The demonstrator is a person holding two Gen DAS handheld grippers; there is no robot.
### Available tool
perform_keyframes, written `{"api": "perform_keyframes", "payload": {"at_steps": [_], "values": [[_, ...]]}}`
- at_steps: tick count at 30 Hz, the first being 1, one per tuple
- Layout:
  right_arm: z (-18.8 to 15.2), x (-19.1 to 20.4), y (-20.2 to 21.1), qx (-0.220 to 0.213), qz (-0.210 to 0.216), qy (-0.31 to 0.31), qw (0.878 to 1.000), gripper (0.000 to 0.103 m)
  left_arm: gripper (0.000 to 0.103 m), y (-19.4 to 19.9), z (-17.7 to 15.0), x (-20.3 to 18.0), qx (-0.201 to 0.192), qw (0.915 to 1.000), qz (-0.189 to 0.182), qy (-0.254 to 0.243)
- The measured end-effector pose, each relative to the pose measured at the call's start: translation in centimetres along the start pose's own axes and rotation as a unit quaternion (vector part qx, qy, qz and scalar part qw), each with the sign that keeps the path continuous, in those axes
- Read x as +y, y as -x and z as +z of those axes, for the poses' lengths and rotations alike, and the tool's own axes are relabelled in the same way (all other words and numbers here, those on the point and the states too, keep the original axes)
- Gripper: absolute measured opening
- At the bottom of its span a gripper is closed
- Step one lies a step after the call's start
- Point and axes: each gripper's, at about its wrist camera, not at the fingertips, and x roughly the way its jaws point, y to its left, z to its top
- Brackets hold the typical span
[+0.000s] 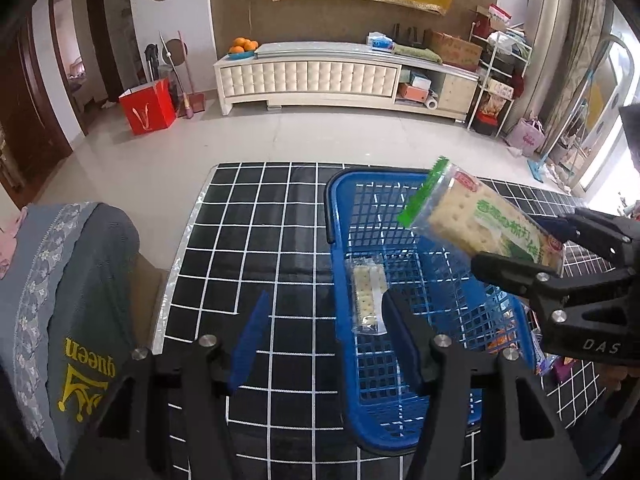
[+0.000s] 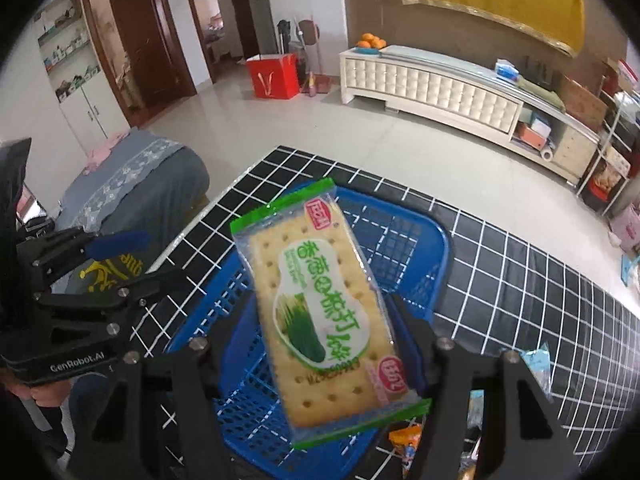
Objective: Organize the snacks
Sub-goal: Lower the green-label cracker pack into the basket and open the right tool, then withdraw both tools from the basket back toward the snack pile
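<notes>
Pinching a cracker packet (image 2: 324, 312), the right gripper (image 2: 320, 364) hangs over the blue basket (image 1: 340, 216) (left gripper (image 1: 320, 344) spread).

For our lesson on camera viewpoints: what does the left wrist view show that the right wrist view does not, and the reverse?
Only the left wrist view shows the small cracker pack lying inside the blue basket, under the open left gripper. Only the right wrist view shows the wall shelves and an orange wrapper on the table. Both show the big cracker packet clamped in the right gripper above the basket, and the checked tablecloth.
</notes>
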Motion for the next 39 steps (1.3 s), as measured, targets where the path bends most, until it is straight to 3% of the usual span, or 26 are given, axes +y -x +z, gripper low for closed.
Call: {"api": "perform_keyframes", "payload": {"at_steps": [4, 7, 11, 16, 21, 25, 28, 39], "values": [[0.5, 0.6, -1.6, 0.012, -0.002, 0.025, 1.0, 0.068, 0.056, -1.0, 0.1, 0.3, 0.01, 0.9999, -0.005, -0.005], [0.8, 0.8, -2.9, 0.013, 0.027, 0.062, 0.998, 0.068, 0.056, -1.4, 0.0, 0.6, 0.015, 0.9998, -0.012, -0.006], [1.3, 0.9, -4.4, 0.021, 0.034, 0.107, 0.993, 0.068, 0.056, -2.3, 0.1, 0.9, 0.022, 0.9996, -0.017, -0.009], [2.0, 0.5, -6.6, 0.042, 0.027, 0.147, 0.988, 0.068, 0.057, -3.5, 0.3, 0.9, 0.028, 0.9994, -0.014, -0.012], [1.9, 0.5, -8.5, 0.05, -0.006, 0.223, 0.974, 0.069, 0.057, -4.4, 0.5, 0.2, 0.032, 0.9991, -0.015, -0.021], [1.9, 0.7, -9.9, 0.053, -0.058, 0.264, 0.961, 0.077, 0.057, -4.9, 0.6, -0.4, 0.037, 0.9989, -0.019, -0.025], [1.4, 0.8, -9.0, 0.028, -0.074, 0.274, 0.958, 0.095, 0.057, -4.9, 0.4, -0.9, 0.038, 0.9985, -0.021, -0.035], [-0.3, -0.3, -3.4, -0.001, -0.074, 0.236, 0.969, 0.096, 0.057, -2.1, -0.7, -3.5, 0.025, 0.9981, -0.027, -0.049]]}}
